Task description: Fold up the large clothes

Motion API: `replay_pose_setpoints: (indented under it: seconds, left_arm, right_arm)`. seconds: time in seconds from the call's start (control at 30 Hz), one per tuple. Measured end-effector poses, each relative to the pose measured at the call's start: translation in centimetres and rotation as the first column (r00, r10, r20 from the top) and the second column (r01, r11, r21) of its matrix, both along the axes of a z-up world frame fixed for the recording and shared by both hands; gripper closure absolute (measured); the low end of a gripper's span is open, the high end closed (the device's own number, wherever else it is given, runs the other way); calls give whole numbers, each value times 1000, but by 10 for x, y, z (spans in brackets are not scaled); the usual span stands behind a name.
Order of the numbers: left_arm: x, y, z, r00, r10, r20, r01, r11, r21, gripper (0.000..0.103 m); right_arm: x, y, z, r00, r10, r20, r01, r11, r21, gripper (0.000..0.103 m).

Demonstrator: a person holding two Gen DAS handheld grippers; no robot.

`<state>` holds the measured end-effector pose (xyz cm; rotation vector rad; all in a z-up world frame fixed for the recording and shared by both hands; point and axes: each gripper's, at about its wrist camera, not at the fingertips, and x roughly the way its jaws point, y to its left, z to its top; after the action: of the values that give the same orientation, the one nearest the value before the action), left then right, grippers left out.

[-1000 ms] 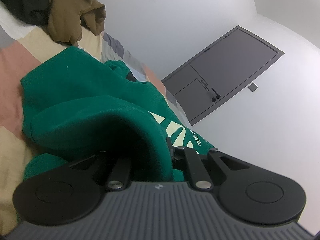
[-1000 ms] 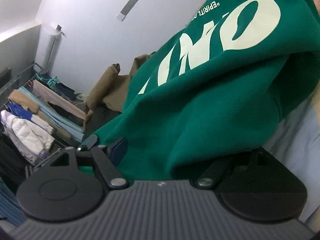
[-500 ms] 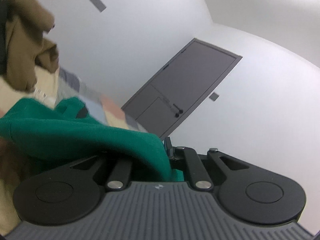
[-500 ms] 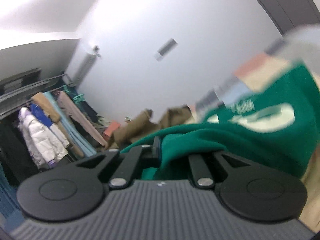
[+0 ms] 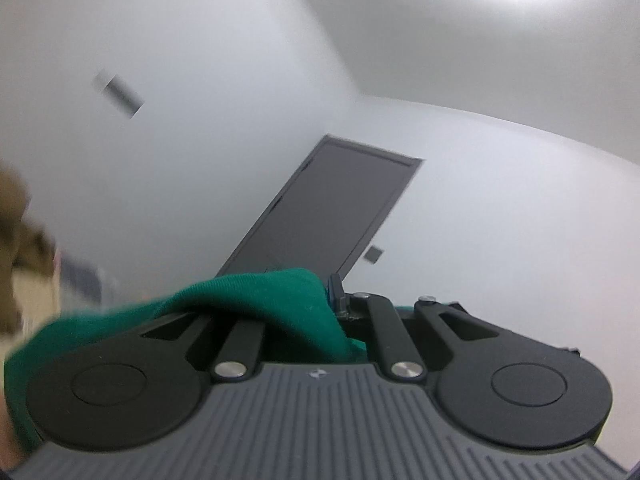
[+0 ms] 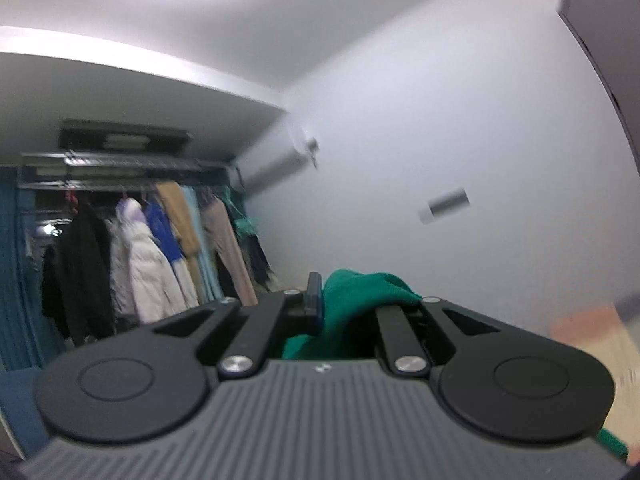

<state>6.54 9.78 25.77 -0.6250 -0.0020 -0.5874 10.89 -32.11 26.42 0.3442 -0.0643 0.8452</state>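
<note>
A green sweatshirt (image 5: 256, 300) is pinched in my left gripper (image 5: 326, 298), which is shut on a fold of it; the cloth drapes off to the left and below the gripper body. My right gripper (image 6: 328, 300) is likewise shut on a bunch of the same green sweatshirt (image 6: 360, 292), which bulges up between its fingers. Both grippers are raised high and point slightly upward at the walls. Most of the garment hangs below, out of sight.
A grey door (image 5: 332, 212) is ahead in the left wrist view, with a brown garment (image 5: 12, 216) and the patterned bed cover (image 5: 36, 292) at the left edge. In the right wrist view a rack of hanging clothes (image 6: 152, 256) fills the left; the bed cover (image 6: 592, 340) shows at right.
Both grippers have risen high off the bed, lifting the green sweatshirt. The right gripper's jaws went from wide around the cloth to shut on it. The views now show walls and ceiling.
</note>
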Motion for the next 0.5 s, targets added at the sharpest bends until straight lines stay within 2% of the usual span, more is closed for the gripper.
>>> replay_pose_setpoints:
  seconds: [0.17,0.27,0.33,0.4,0.5]
  left_arm:
    - [-33,-10,95,989,5,146,-16,997,70,92]
    - [-40,-15,146,980,10,199,-31,994,104,92]
    - [-35,-20,173,981,30,191,-56,989,136,92]
    - [-21,-26,189,986,52,158,-80,981,178,92]
    - [16,-35,190,990,104,97,-126,960,251,92]
  right_arm:
    - [-18,-7,80,992,13,128,-13,1000,2,94]
    - [-24,-9,126,982,10,188,-12,1000,11,94]
    - [-22,-5,150,974,-19,226,21,1000,-6,94]
    - [-8,1,167,976,-52,213,57,998,-19,94]
    - [27,8,174,981,-105,162,114,992,-46,94]
